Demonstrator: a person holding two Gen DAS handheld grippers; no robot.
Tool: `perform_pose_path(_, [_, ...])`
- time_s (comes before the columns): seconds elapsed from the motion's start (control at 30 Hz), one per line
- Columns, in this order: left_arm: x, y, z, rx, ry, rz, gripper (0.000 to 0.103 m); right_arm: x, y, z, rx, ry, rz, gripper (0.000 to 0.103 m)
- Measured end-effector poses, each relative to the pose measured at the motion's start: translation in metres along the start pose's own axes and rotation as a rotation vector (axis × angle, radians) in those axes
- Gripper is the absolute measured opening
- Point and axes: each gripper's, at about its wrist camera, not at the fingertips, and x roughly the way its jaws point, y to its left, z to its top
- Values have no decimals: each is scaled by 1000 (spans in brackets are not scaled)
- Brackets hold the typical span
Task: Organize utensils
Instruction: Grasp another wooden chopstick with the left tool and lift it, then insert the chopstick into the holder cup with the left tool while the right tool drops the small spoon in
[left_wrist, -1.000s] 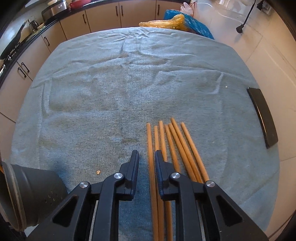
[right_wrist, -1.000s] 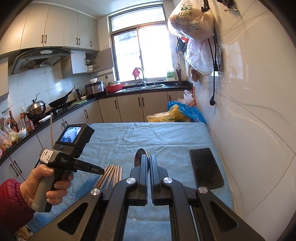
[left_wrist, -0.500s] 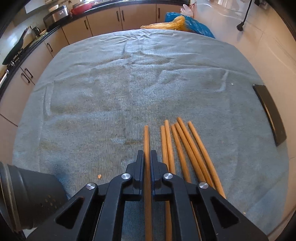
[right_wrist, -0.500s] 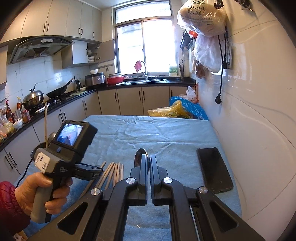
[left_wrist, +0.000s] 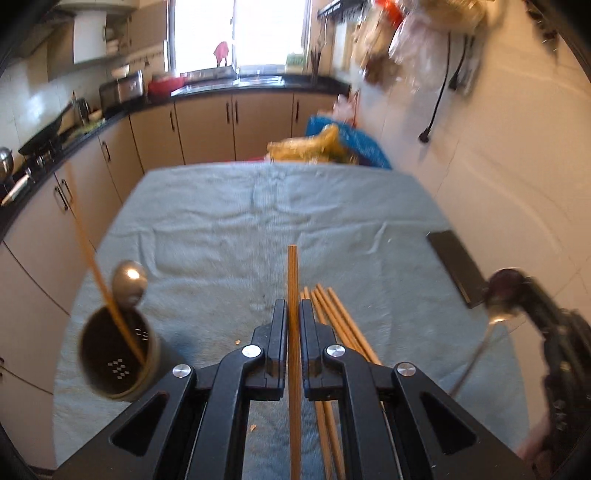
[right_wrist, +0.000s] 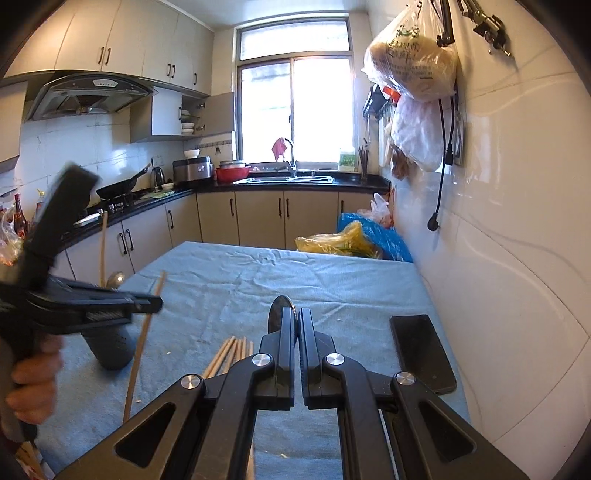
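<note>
Left wrist view: left claw pinching one chopstick, lifted clear of the loose chopsticks on the counter. Holder, near left, contains a chopstick and spoon. Advice: swing left, tilt tip-down, release over the rim. Blurred throughout.

Right wrist view: right claw pressed on a spoon; handle hidden.
</note>
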Motion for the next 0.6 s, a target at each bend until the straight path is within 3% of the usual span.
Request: perform_pose_path(0.6, [-88, 24, -1, -7, -132, -35, 6, -14, 46, 15, -63, -41, 21, 3])
